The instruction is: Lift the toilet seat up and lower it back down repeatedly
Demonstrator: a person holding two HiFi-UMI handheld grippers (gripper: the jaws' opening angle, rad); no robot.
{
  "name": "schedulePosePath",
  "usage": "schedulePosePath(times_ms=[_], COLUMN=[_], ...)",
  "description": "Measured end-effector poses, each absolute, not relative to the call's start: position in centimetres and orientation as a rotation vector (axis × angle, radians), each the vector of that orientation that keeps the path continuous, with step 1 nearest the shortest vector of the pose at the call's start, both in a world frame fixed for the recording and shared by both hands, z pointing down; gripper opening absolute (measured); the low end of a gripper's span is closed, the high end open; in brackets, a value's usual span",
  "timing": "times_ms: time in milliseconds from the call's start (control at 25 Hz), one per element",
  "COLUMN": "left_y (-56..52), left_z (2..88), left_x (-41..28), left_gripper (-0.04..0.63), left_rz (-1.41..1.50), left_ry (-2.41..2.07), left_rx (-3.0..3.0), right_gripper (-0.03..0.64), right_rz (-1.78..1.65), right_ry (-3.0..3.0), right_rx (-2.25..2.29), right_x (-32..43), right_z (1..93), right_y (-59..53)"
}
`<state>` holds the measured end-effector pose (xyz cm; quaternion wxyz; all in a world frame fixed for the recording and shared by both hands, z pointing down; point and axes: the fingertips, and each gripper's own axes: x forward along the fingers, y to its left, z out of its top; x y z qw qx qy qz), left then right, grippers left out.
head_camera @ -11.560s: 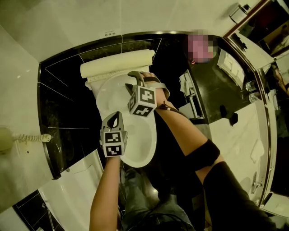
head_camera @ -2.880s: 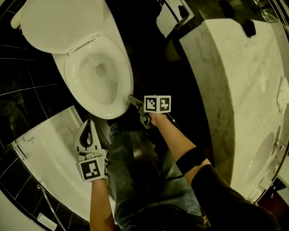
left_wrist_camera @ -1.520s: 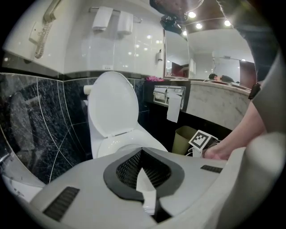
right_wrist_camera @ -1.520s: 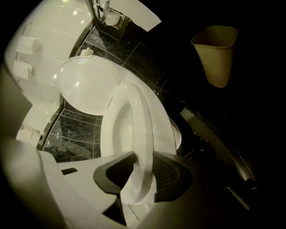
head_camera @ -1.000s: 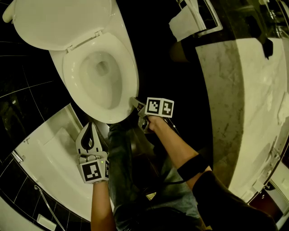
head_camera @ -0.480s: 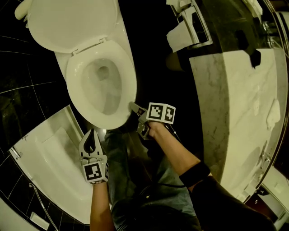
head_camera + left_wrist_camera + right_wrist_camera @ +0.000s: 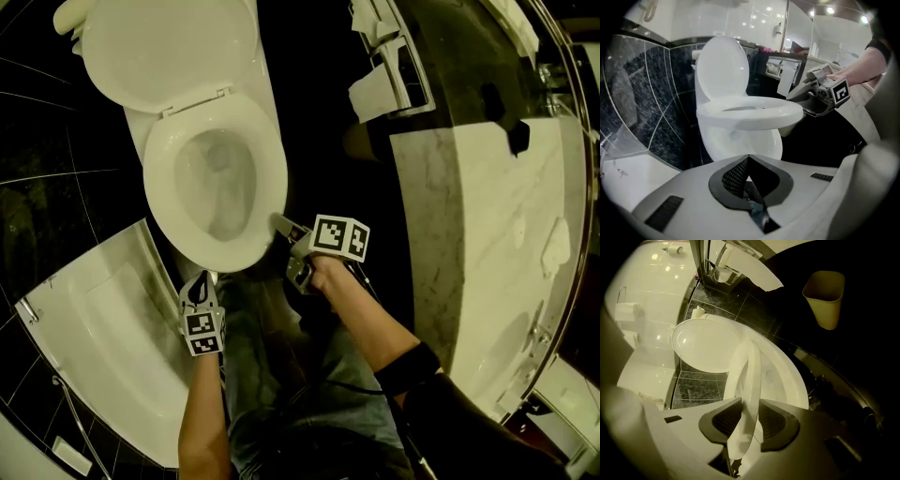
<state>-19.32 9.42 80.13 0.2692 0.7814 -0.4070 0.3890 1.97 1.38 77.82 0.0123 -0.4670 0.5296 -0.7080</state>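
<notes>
1. Right gripper view shows the right gripper (image 7: 747, 420) with its two dark grey pads (image 7: 723, 420) squeezed on the front edge of the white ring-shaped plastic toilet seat (image 7: 751, 371). One pad presses on each face of the seat, so the seat is held tight.
2. The seat runs from the pads straight away from the gripper, towards the back of the toilet. It sits a little way above the rim of the shiny white toilet bowl (image 7: 790, 380), so I think this is the low part of a lift. Behind it, the big white oval lid (image 7: 705, 345) stands open.
3. To do this step well, the hand should move the front edge in a round path, like a door swinging on the hinge at the back. The wrist should turn along with the seat so the pads do not slip off the smooth plastic. The squeeze should be firm but not hard. Going slowly near the lid will stop a bang.
4. Head view shows the left gripper (image 7: 199, 284) low in front of the bowl, just beside the white bathtub (image 7: 103, 347). Its jaws are closed together with nothing in them. It is apart from the seat and should stay out of the way.
</notes>
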Motion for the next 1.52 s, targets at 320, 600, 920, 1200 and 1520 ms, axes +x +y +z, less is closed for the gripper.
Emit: schedulePosePath(times_ms=[320, 600, 920, 1200, 1520], left_y=[5.7, 4.2, -1.1, -7.7, -14.7], left_z=[77.8, 74.7, 67.3, 61.2, 56.7], left_x=[-15.9, -15.8, -15.1, -14.5, -13.9], left_gripper=[-0.012, -0.012, -0.012, -0.012, -0.012], left_rz=[0.885, 0.832, 0.716, 0.666, 0.632], left_ry=[-1.171, -1.195, -1.262, -1.281, -1.313], left_rx=[2.123, 2.139, 2.203, 2.291, 2.332], right_gripper=[0.136, 0.156, 0.163, 0.028, 0.017], right_rz=[-2.173, -2.132, -1.979, -1.656, -1.153], right_ry=[1.678, 1.764, 1.872, 2.26, 2.643], right_rx=[-1.447, -1.438, -1.423, -1.644, -1.884], right_x=[1.9, 1.8, 2.1, 3.2, 2.8], right_z=[76.6, 74.1, 66.7, 58.5, 50.6], right_y=[0.8, -0.4, -4.1, -7.7, -11.3])
